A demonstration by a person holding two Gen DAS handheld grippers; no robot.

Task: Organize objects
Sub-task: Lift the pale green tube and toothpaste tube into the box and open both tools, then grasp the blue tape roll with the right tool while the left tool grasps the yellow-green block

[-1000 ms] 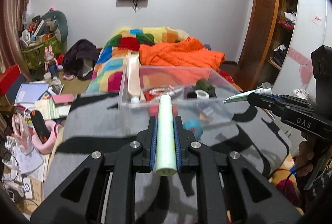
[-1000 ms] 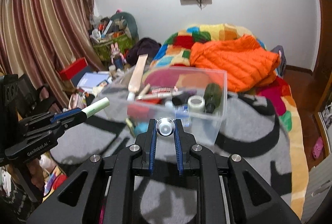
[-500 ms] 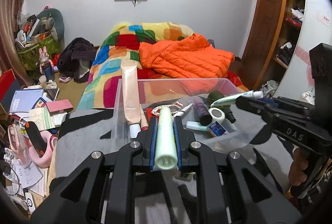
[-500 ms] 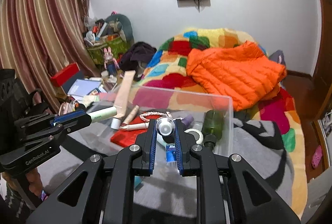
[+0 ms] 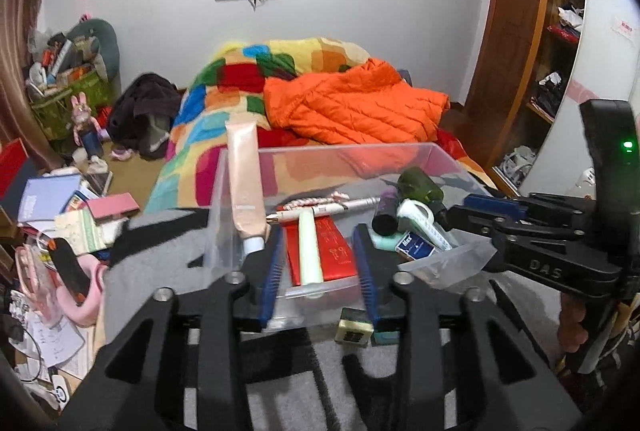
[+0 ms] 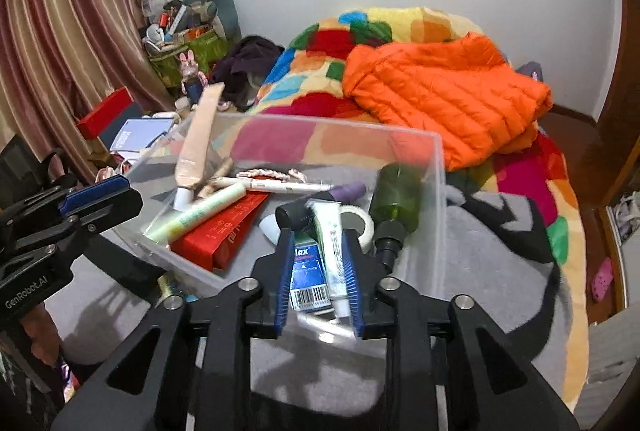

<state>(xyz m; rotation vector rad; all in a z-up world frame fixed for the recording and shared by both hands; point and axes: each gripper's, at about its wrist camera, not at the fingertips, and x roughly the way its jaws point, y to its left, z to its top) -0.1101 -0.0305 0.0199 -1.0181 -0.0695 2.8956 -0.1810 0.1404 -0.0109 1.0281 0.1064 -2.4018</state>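
Left claw (image 5: 318, 267), left wrist view: jaws have just been opening and stand apart, clear of the pale green tube (image 5: 310, 251) between them. Tube lies inside the clear bin (image 5: 320, 151), across a red box (image 5: 326, 251), its near end on the bin's front rim. Risk: that overhang could let it roll or tip back out onto the grey blanket (image 5: 160, 259) if the claw brushes it while backing off. Small dark cube (image 5: 354, 329) sits outside the bin, just below the rim, likely still to be sorted.

Right wrist view: right claw (image 6: 318, 279) narrowly parted, jaws have just been opening; white toothpaste tube (image 6: 330, 247) lies loose between them on a blue carton (image 6: 306, 279). Blur below suggests it is not settled. Risk: pads catching the tube on withdrawal. Bin is crowded; green bottle (image 6: 394, 197) leans at its right wall.
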